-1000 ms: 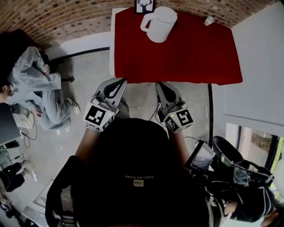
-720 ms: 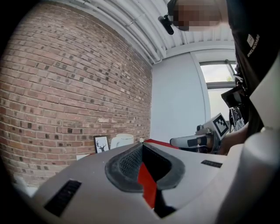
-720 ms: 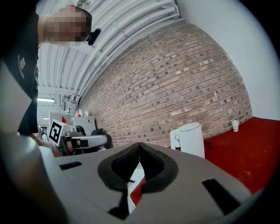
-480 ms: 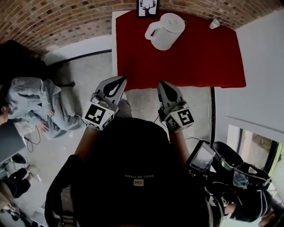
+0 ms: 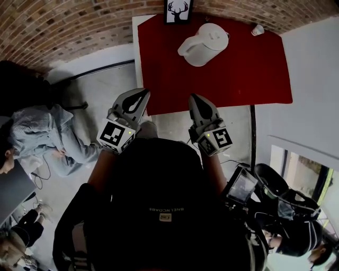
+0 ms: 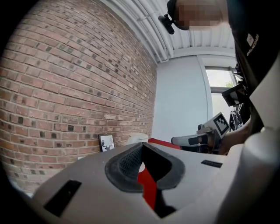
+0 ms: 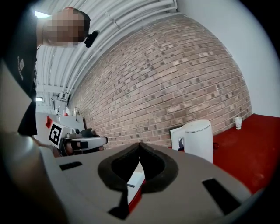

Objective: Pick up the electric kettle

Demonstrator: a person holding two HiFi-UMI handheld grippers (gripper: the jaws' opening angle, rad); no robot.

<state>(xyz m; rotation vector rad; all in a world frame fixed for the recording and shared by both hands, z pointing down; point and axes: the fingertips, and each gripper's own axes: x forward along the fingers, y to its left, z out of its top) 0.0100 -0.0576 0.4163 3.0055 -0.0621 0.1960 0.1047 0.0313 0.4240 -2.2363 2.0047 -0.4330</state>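
Brick wall [image 5: 63, 21] behind red table [image 5: 238, 74]. Electric kettle [image 5: 205, 38]: white, upright, far part of table, near framed deer picture [image 5: 178, 10]; small cup [image 5: 257, 29] at far right corner. Left gripper [image 5: 140, 95], right gripper [image 5: 194, 98]: side by side at near table edge, pointing towards table, jaws pressed together, empty, well apart from kettle.

A studio-like workroom is indicated by the far brick wall [image 5: 63, 21], the grey floor [image 5: 100, 79] with a person [image 5: 42, 140] seated at left, and a monitor [image 5: 242, 186] at near right.
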